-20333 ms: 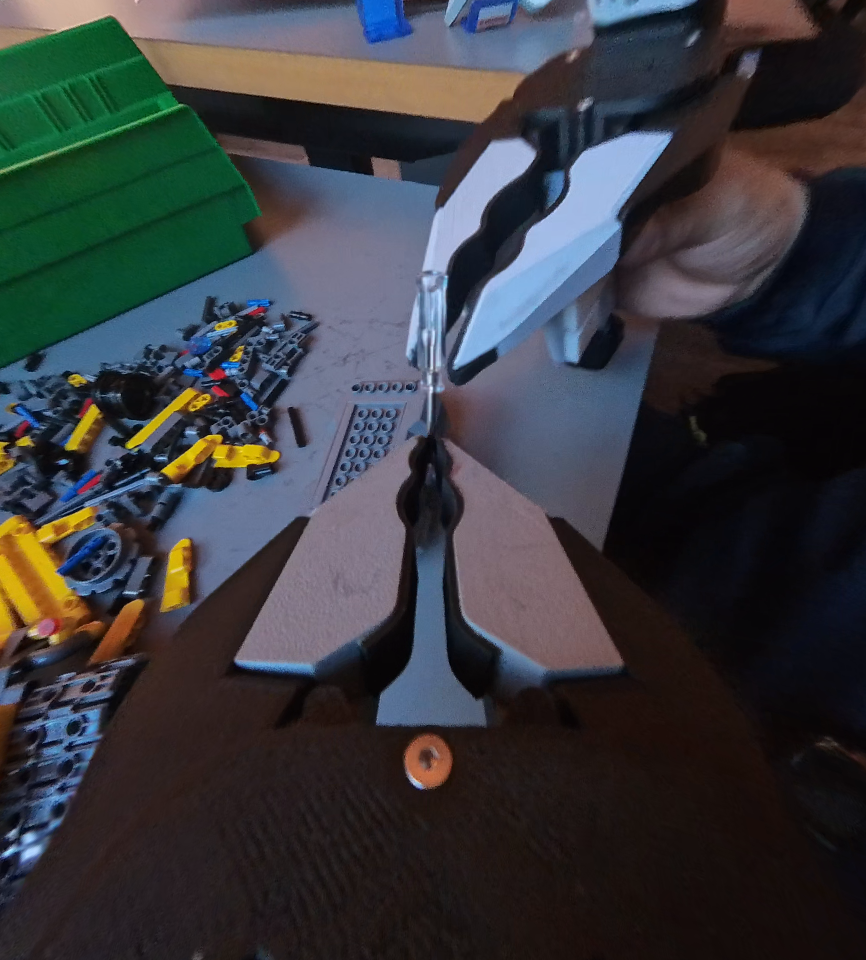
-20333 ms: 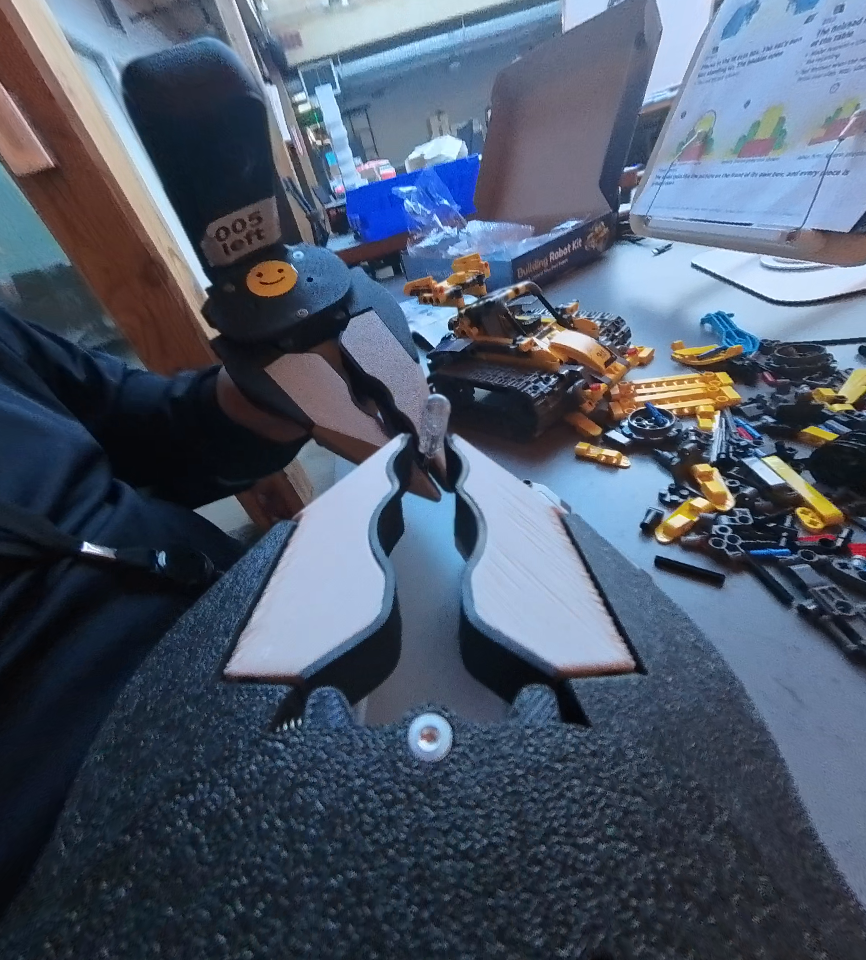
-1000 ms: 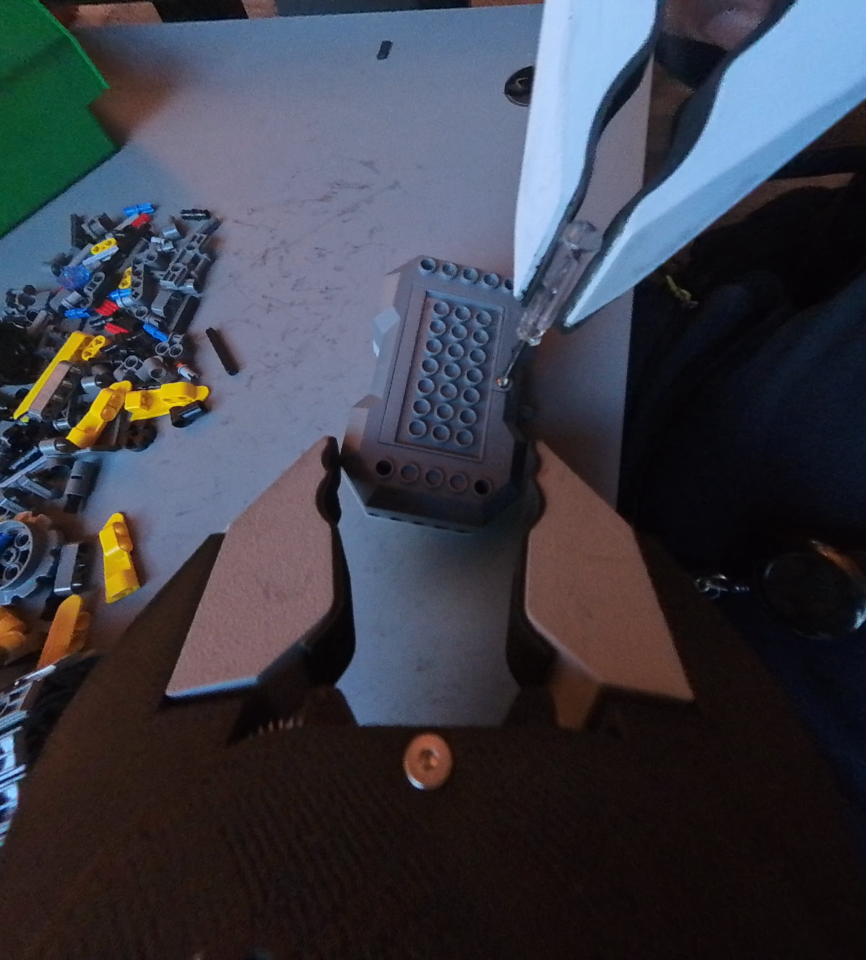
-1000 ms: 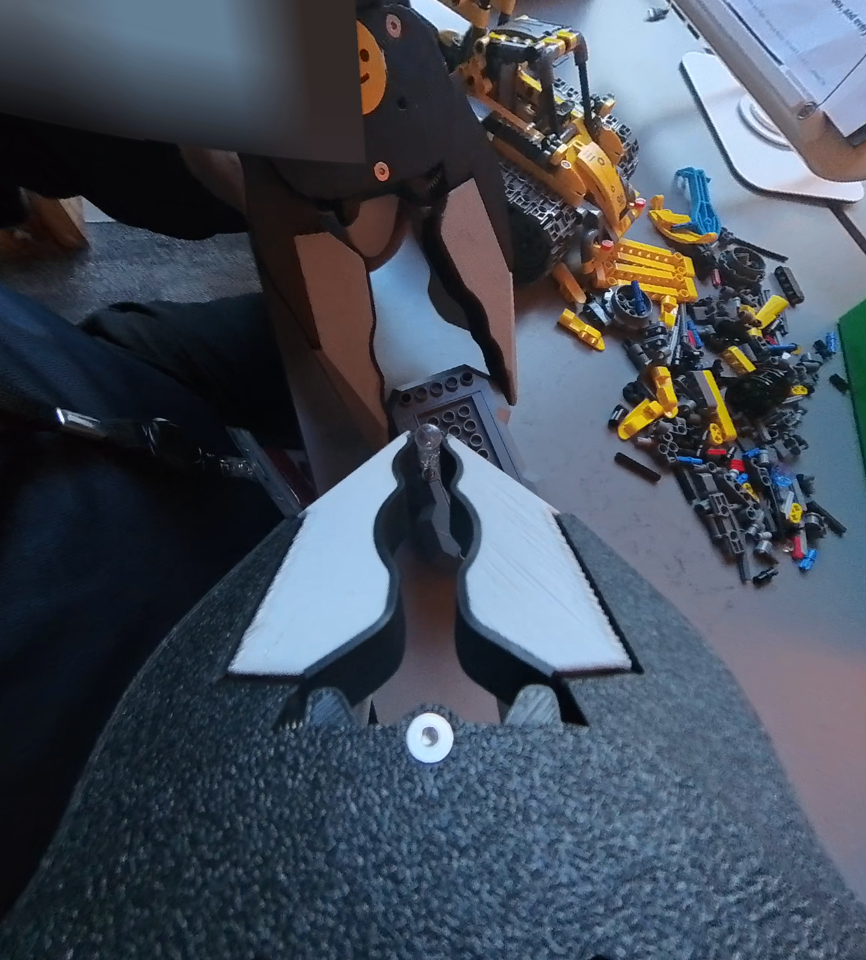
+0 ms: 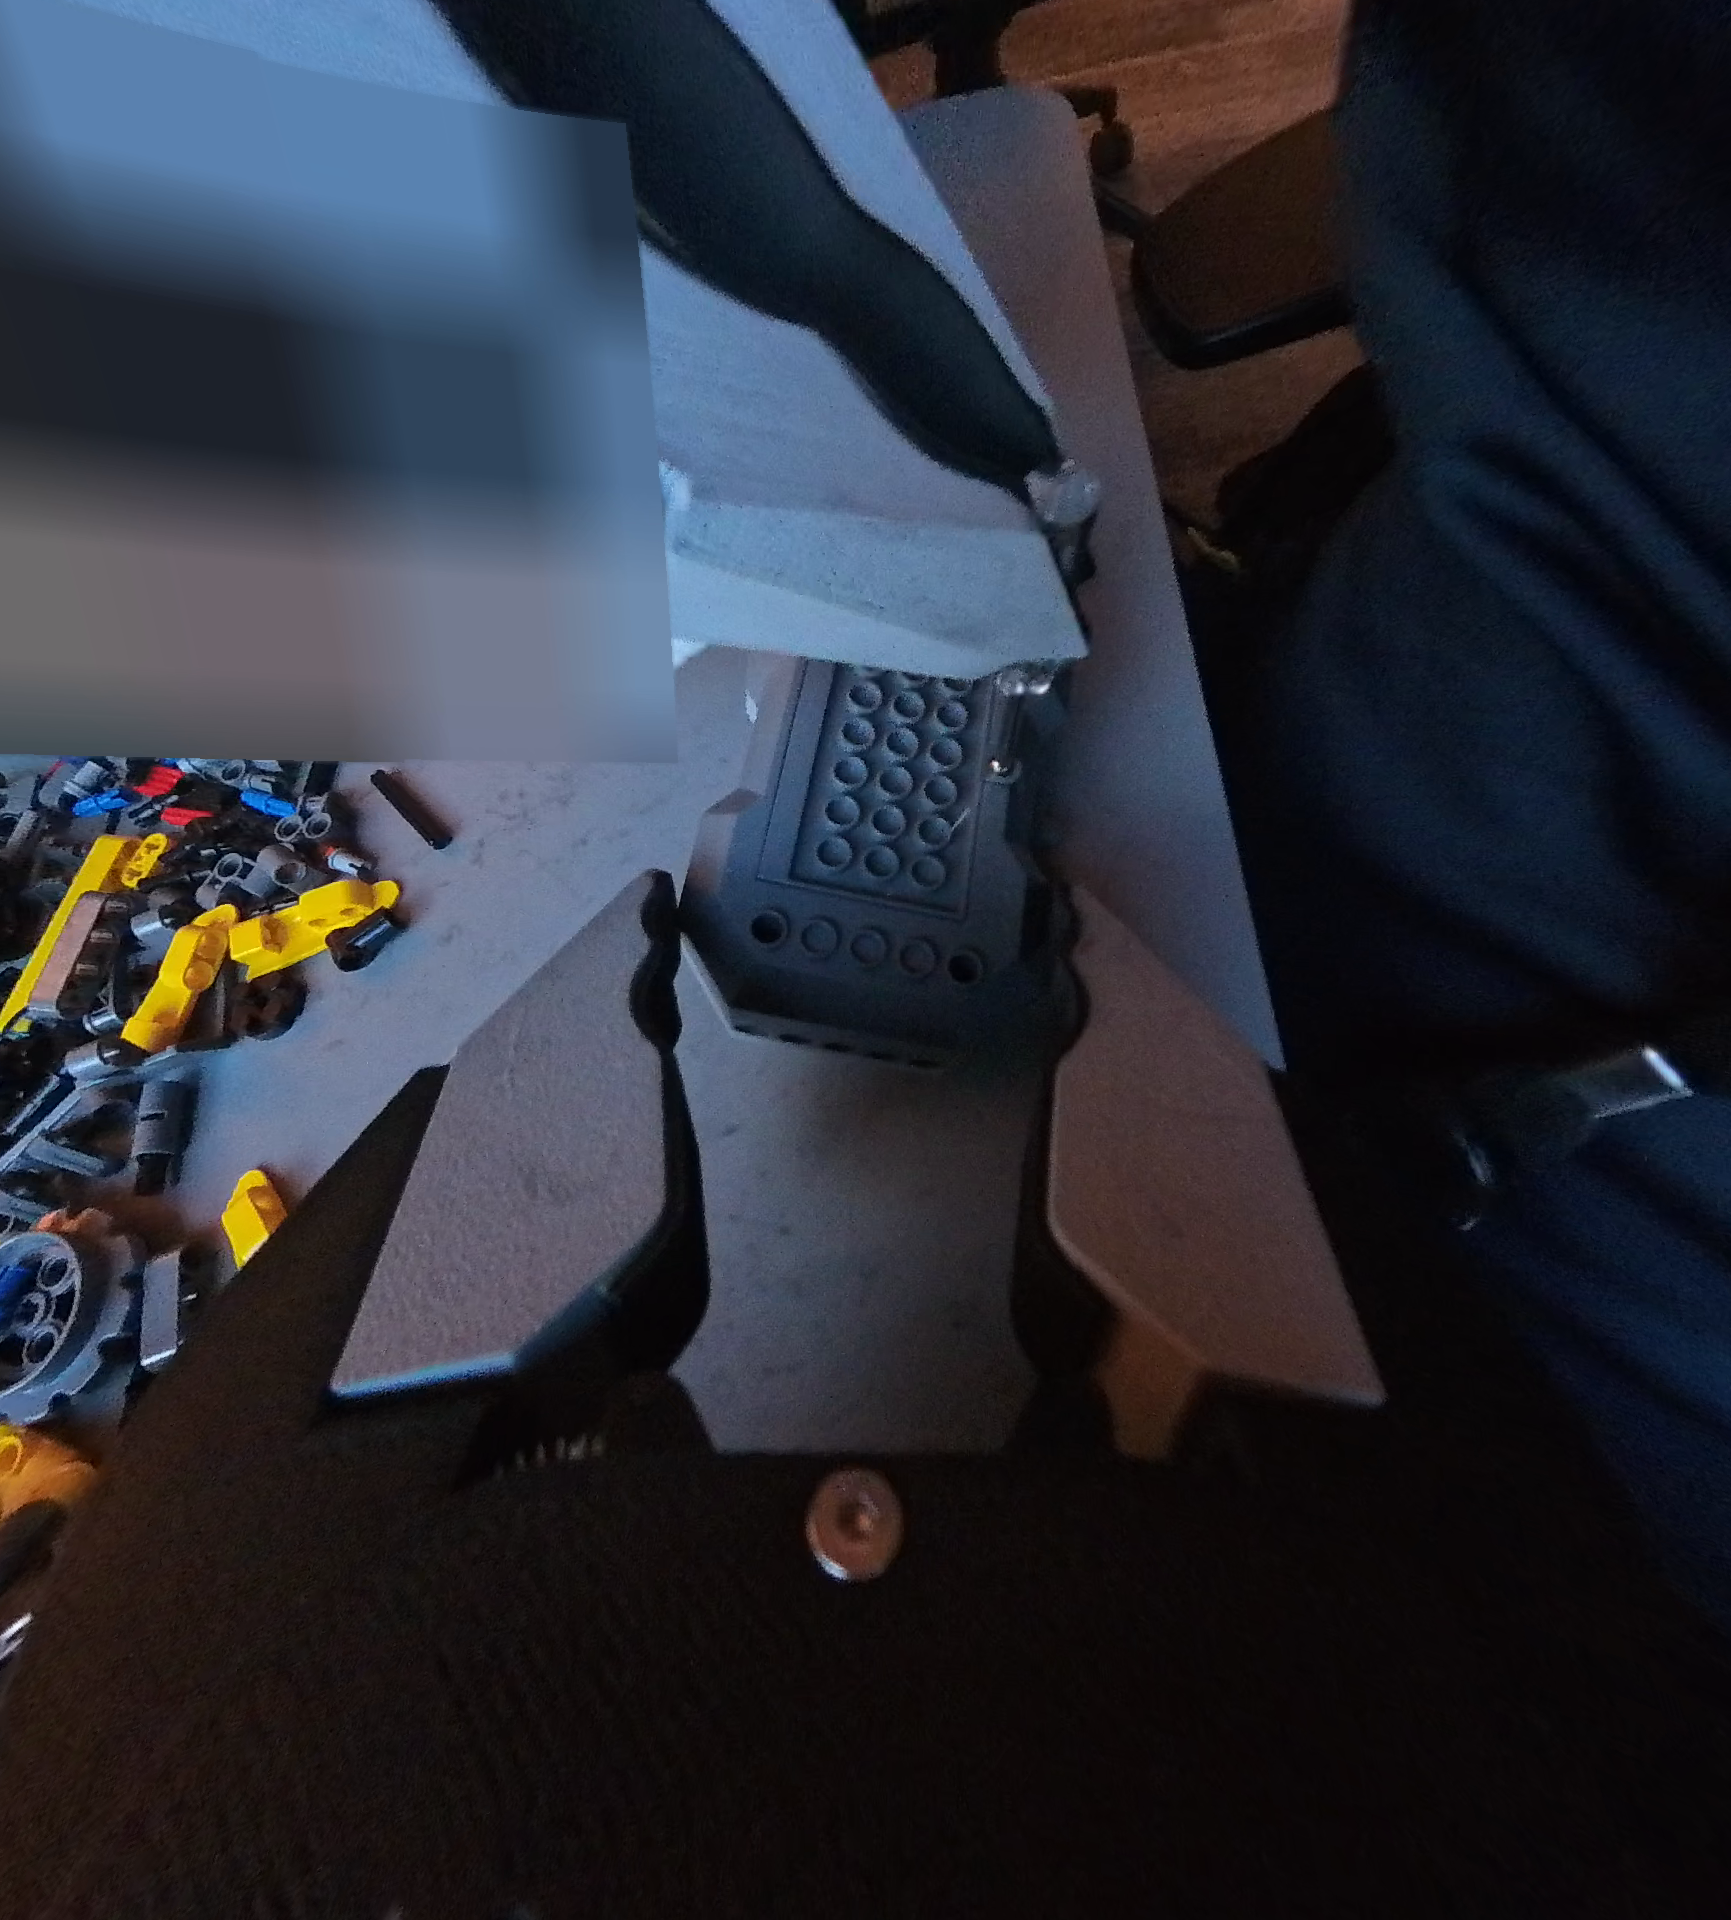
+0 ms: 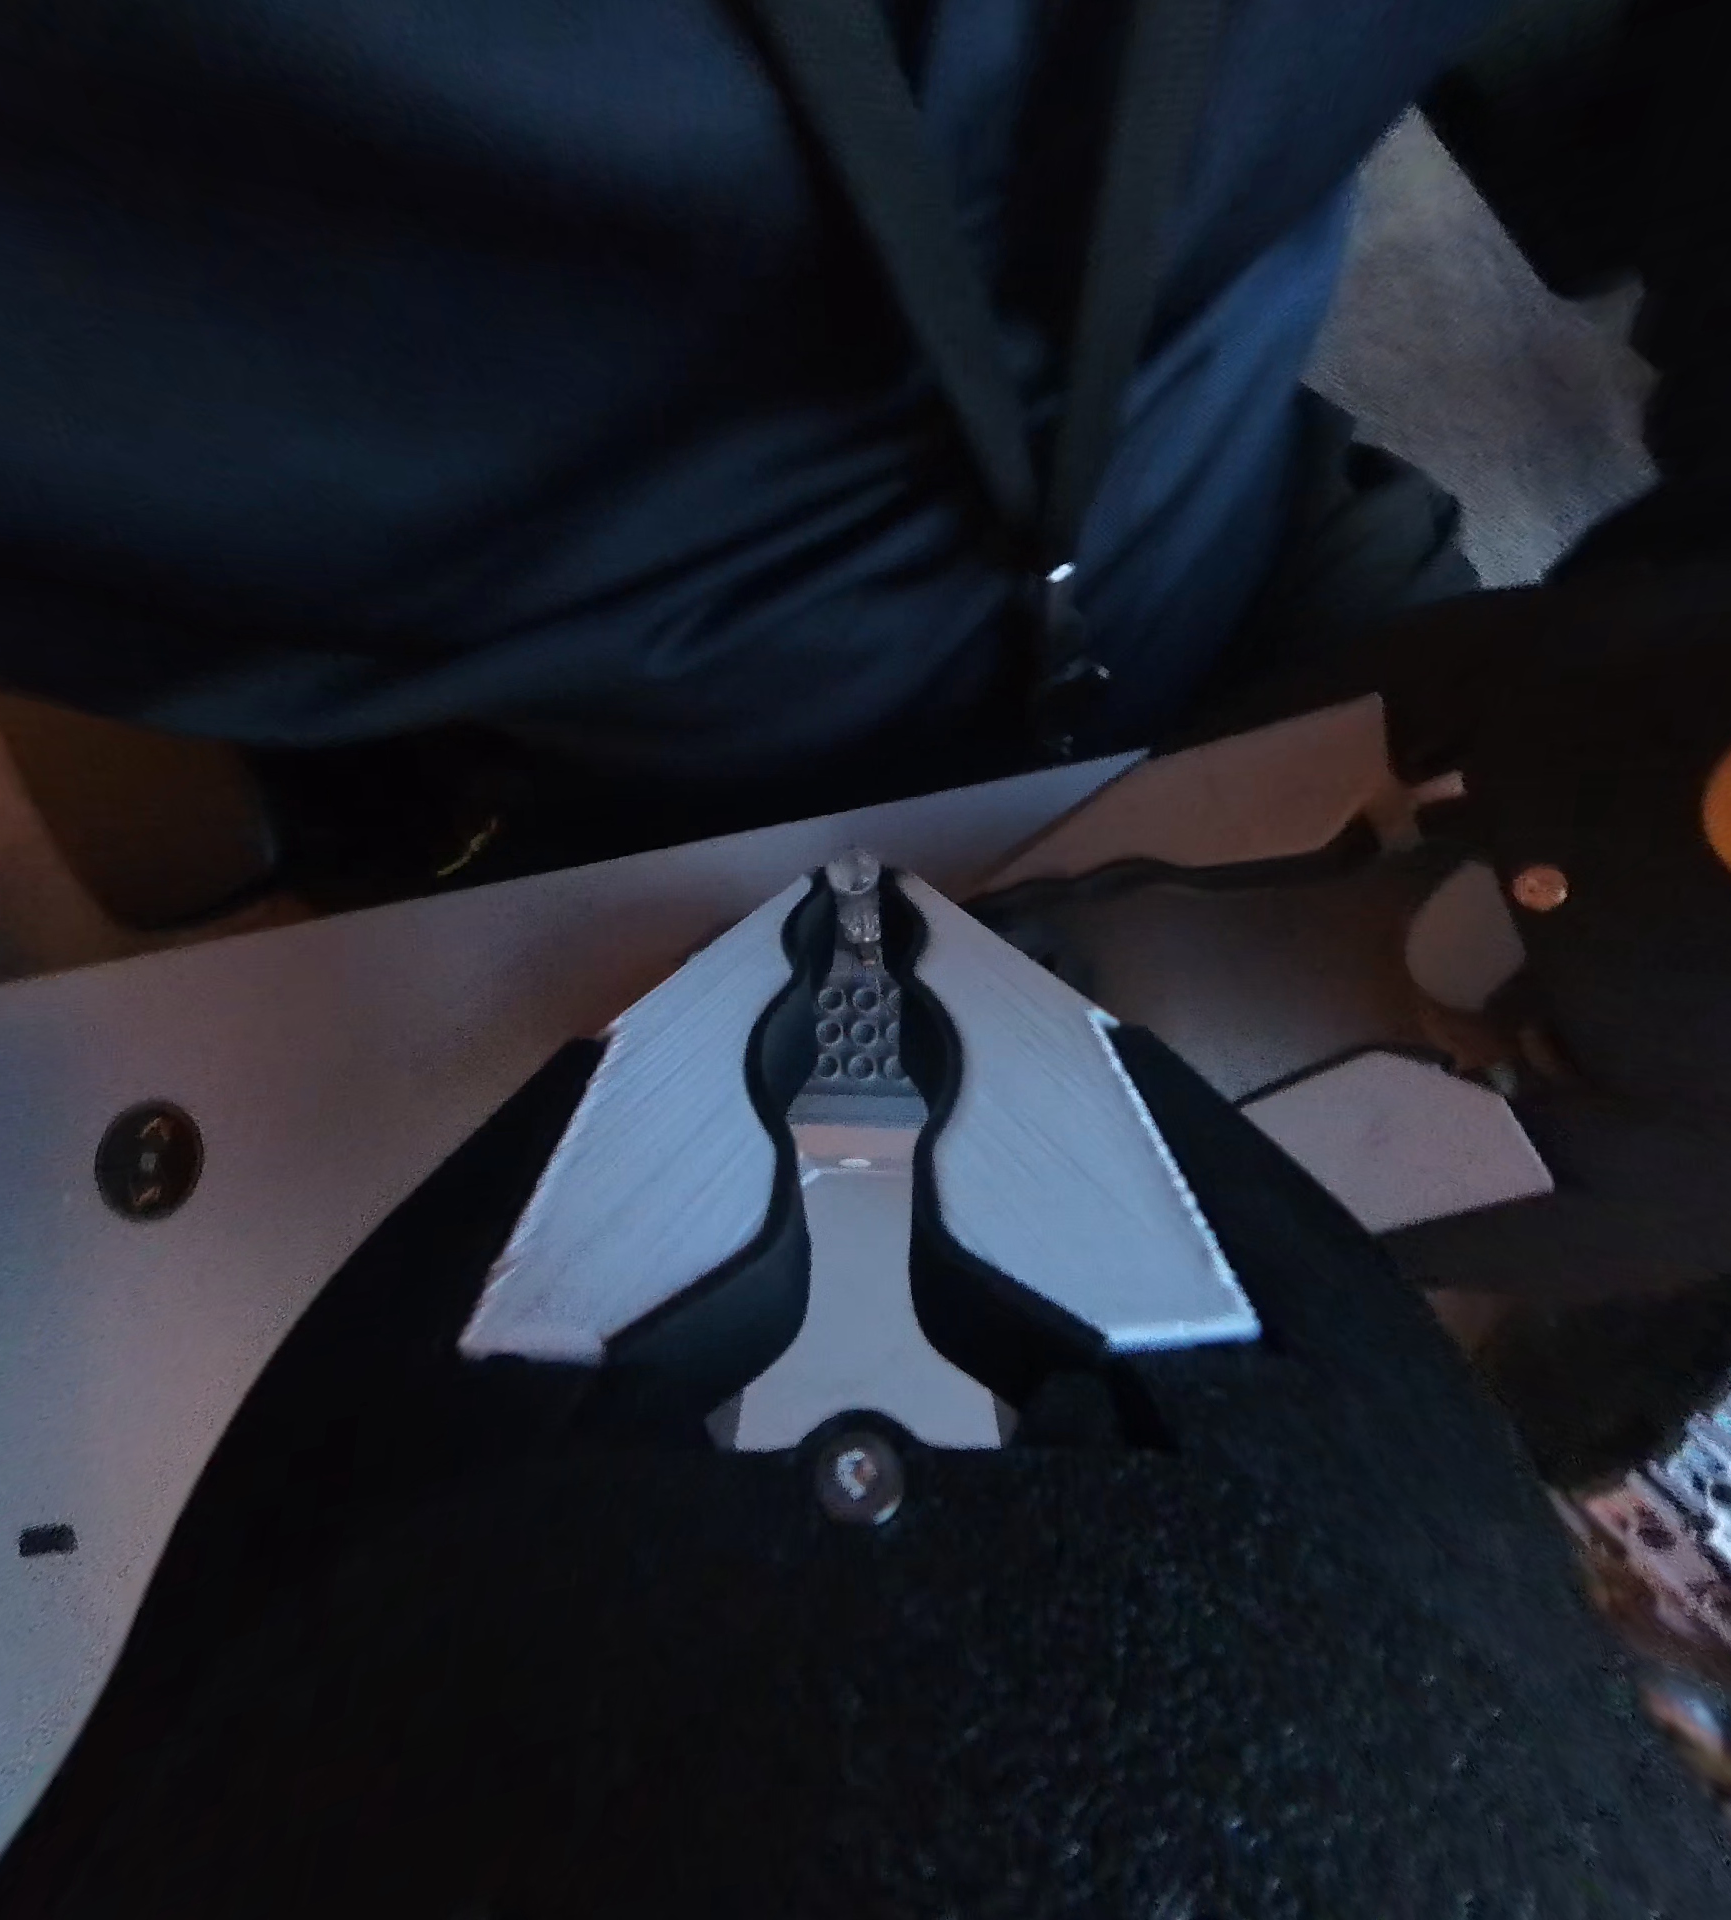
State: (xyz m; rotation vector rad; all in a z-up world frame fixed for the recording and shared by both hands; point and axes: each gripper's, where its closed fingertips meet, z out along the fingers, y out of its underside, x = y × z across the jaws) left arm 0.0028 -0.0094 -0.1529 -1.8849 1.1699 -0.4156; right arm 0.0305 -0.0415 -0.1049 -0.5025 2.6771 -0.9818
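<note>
Bracing a grey studded block (image 5: 882, 831), the left gripper (image 5: 866, 925) has jaws apart w/ tips flanking its near end. Right gripper (image 6: 856, 894), jaws clamped on a clear-handled screwdriver (image 5: 1015, 717), tip prob. touching the block's right edge.

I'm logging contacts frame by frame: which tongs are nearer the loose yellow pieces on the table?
Left. The left tongs straddle the grey studded block, with the yellow pieces just beside them. The right tongs, pinching a clear-handled screwdriver, sit over the block's far end.
</note>
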